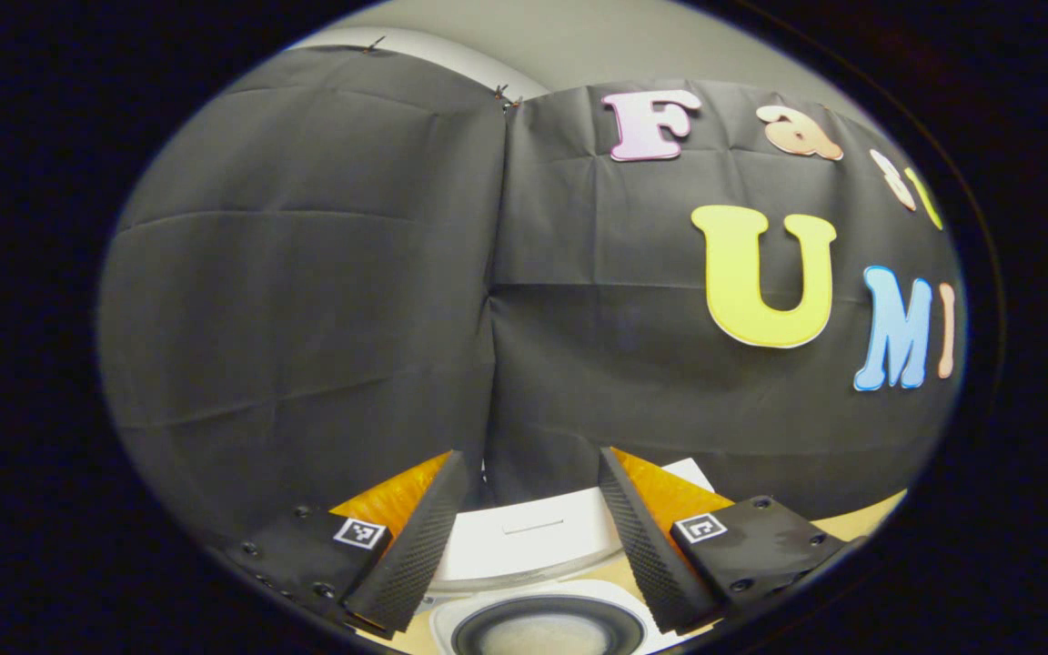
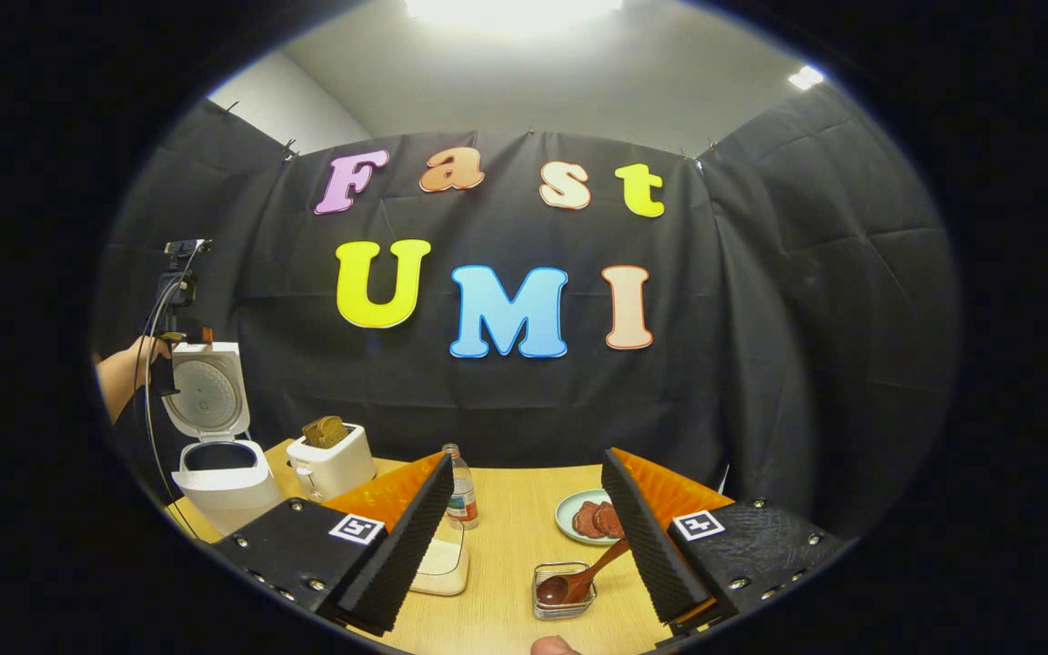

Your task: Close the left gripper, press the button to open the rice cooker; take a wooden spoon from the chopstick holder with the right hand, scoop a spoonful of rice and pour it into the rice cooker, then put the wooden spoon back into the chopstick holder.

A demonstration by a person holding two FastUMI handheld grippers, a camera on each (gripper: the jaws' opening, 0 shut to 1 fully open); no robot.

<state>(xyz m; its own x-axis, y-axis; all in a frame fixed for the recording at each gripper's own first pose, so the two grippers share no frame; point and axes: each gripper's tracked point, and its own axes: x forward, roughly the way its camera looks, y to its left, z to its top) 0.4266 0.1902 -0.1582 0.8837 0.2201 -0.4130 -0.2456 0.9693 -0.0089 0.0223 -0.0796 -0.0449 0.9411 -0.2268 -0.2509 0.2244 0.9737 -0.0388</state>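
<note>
In the right gripper view the white rice cooker [image 2: 219, 482] stands at the table's left with its lid [image 2: 206, 393] swung up. A hand holds my left gripper [image 2: 176, 296] above that lid. In the left gripper view the left gripper [image 1: 531, 459] is open above the raised lid [image 1: 533, 537] and the cooker's inner pot [image 1: 547, 629]. My right gripper [image 2: 526, 459] is open over the table. A dark wooden spoon [image 2: 574, 580] rests with its bowl in a small clear container [image 2: 565, 596]; its handle end runs behind one of the fingers [image 2: 647, 537]. A shallow pale dish [image 2: 444, 559] sits beside the other finger.
A white toaster [image 2: 335, 462] with bread in it stands right of the cooker. A small bottle [image 2: 461, 491] and a plate of dark meat slices [image 2: 592, 518] sit mid-table. The wooden table [image 2: 515, 528] ends at the black cloth wall.
</note>
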